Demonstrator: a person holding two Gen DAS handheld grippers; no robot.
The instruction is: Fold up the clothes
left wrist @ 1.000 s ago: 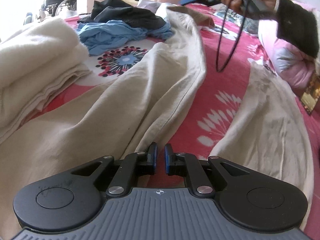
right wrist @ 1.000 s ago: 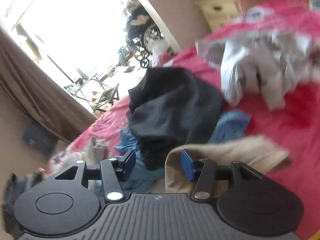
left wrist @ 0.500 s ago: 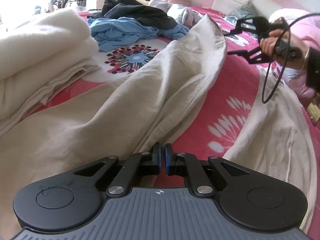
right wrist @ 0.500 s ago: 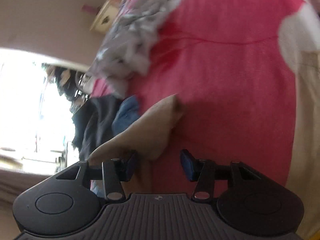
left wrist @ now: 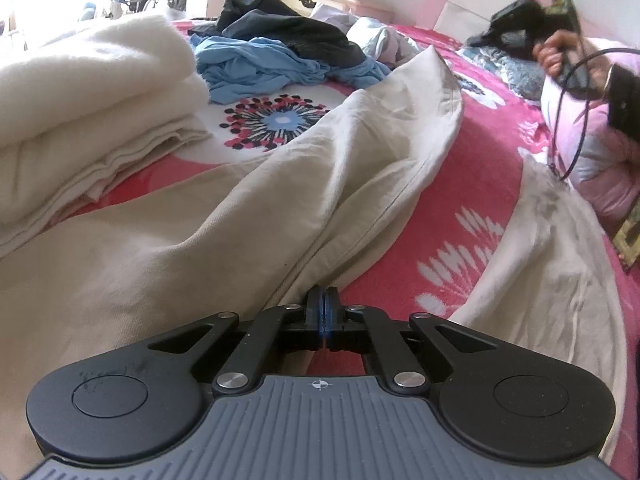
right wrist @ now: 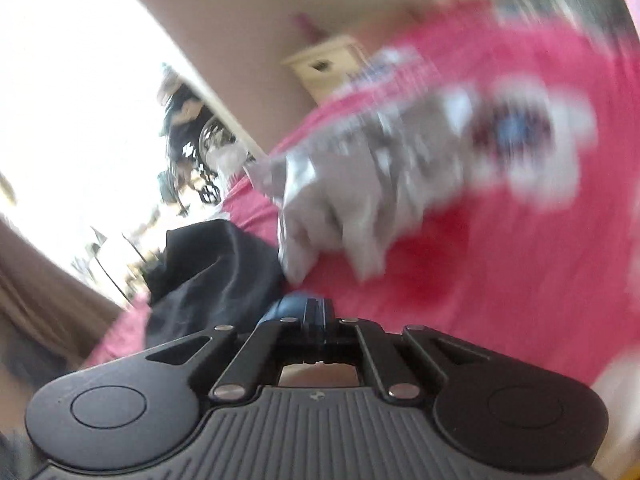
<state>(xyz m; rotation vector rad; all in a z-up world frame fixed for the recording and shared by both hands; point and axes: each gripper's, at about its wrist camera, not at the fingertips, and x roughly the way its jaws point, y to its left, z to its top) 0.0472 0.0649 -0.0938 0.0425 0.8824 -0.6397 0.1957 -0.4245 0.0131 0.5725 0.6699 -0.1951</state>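
left gripper [left wrist: 324, 312]: fingers together at the trousers' [left wrist: 248, 208] crotch, cloth between them unclear. trousers lie spread on the bed [left wrist: 452, 216], one leg toward 1 o'clock. right gripper [right wrist: 318, 312]: fingers together, empty, raised. judged step: aligning legs; next, lay one leg over the other.

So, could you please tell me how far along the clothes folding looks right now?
Done: a cream folded stack at left. In hand: the left gripper is shut at the beige trousers' crotch, both legs spread. The right gripper looks shut, empty. Left: the blue garment and black garment.
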